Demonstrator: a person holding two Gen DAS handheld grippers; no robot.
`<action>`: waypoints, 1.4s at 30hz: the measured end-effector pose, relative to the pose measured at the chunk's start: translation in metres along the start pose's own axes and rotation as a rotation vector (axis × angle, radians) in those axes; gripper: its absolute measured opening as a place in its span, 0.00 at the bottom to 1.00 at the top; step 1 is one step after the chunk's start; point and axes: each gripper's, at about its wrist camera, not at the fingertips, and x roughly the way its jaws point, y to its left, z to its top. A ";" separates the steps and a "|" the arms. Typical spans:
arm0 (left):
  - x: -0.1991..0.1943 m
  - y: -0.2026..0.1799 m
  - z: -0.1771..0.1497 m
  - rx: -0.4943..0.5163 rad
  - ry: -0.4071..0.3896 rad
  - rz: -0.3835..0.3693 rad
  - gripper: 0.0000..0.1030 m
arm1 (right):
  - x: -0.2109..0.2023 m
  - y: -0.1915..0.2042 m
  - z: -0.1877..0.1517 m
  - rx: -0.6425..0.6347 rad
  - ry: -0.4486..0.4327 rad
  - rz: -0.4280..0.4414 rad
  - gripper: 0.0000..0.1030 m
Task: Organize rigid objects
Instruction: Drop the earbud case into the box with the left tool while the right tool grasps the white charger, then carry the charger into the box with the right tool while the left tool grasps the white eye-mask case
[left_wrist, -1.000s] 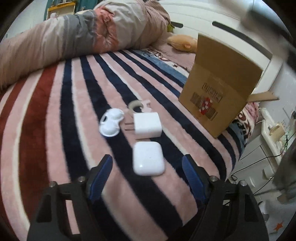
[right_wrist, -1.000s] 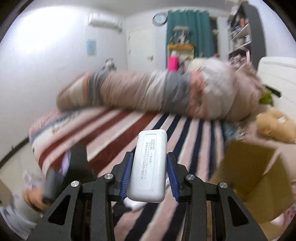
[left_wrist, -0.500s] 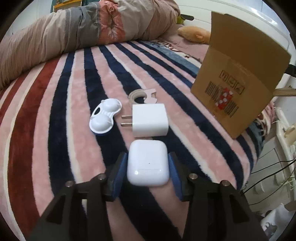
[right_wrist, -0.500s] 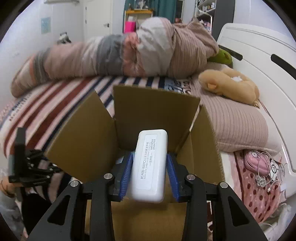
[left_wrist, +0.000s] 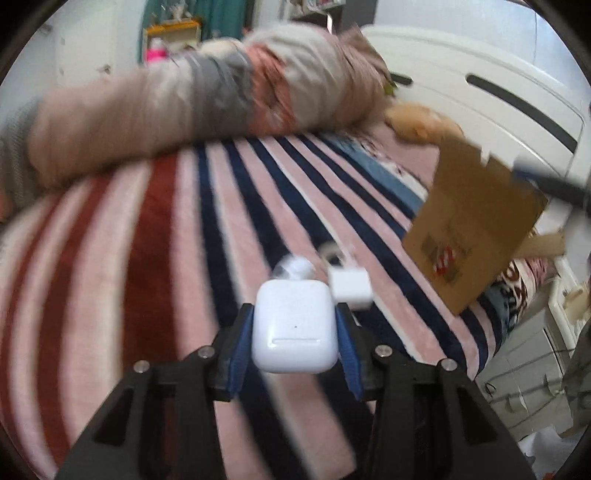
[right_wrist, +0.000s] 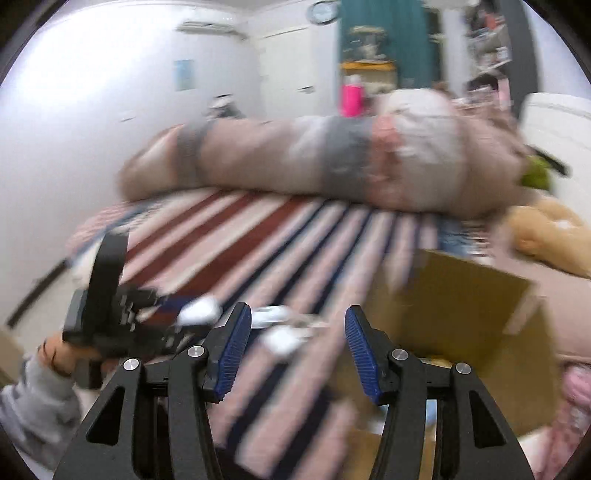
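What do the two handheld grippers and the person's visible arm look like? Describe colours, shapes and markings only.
Both the left gripper and right gripper have black angular frames with silver bolt heads and blue ribbed finger pads. The person's left hand emerges from a grey sleeve.

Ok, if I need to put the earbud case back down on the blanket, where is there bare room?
Bare striped blanket lies left of the earbud case, up to the rolled duvet. Crowded ahead-right: the charger plug and small white pieces, then the cardboard box.

Striped bed (left_wrist: 155, 280): white charger (left_wrist: 350, 290) mid-bed, cardboard box (left_wrist: 469, 236) at its right edge, rolled quilt (left_wrist: 207, 110) along the far edge.
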 end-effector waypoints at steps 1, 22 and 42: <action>-0.021 0.004 0.010 0.006 -0.017 0.022 0.39 | 0.010 0.010 0.000 -0.008 0.024 0.038 0.48; -0.054 -0.213 0.130 0.413 0.061 -0.338 0.39 | 0.185 -0.009 -0.065 0.094 0.196 -0.058 0.62; 0.019 -0.230 0.138 0.366 0.140 -0.354 0.70 | 0.159 0.006 -0.066 0.022 0.137 0.025 0.44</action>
